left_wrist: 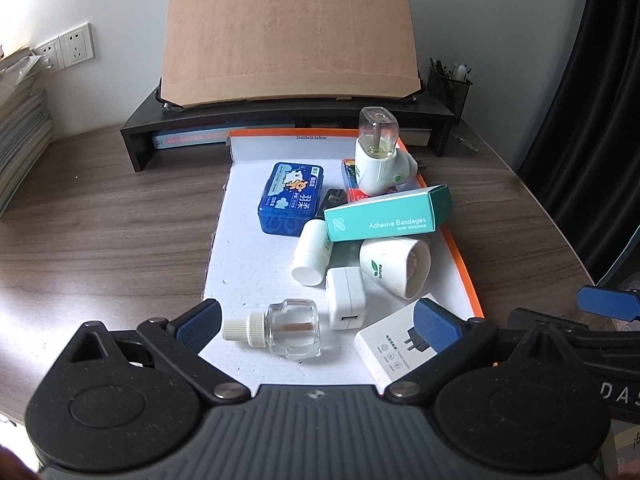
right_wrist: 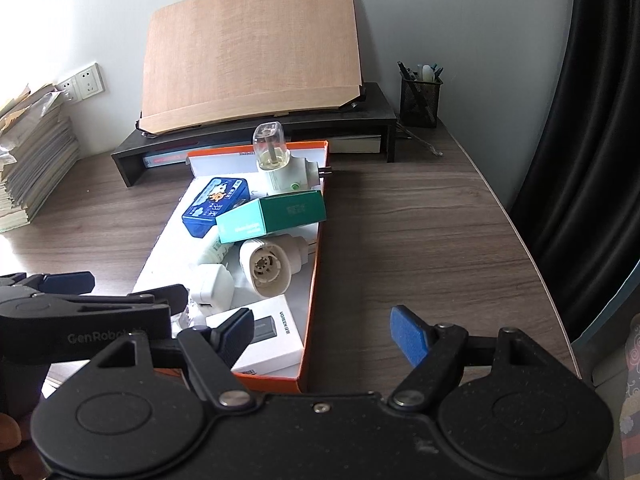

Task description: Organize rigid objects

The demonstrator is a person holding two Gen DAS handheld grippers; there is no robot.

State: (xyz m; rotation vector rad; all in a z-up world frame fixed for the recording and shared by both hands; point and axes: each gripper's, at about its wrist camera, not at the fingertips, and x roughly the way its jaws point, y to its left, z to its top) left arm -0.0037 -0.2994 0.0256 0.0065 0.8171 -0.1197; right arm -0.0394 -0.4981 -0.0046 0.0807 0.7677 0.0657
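Note:
An orange-edged white box [left_wrist: 248, 272] [right_wrist: 316, 236] on the desk holds several items: a clear glass refill bottle [left_wrist: 286, 328], a white USB charger [left_wrist: 346, 298] [right_wrist: 212, 288], a white adapter carton [left_wrist: 394, 348] [right_wrist: 272, 332], a white plug-in shell [left_wrist: 394, 266] [right_wrist: 268, 266], a teal bandage box [left_wrist: 386, 214] [right_wrist: 272, 214], a blue tin [left_wrist: 292, 198] [right_wrist: 216, 204], a white bottle [left_wrist: 312, 256] and a plug-in heater with bottle [left_wrist: 378, 152] [right_wrist: 280, 164]. My left gripper [left_wrist: 318, 326] is open, its fingers either side of the glass bottle. My right gripper [right_wrist: 322, 334] is open and empty over the box's near right edge.
A black monitor riser [left_wrist: 136, 136] [right_wrist: 380, 108] carrying a tilted brown board [left_wrist: 288, 36] stands behind the box. A mesh pen holder [left_wrist: 450, 88] [right_wrist: 420, 96] is at back right. Stacked papers [left_wrist: 20, 128] [right_wrist: 36, 168] sit at left. A dark curtain [right_wrist: 592, 120] hangs right.

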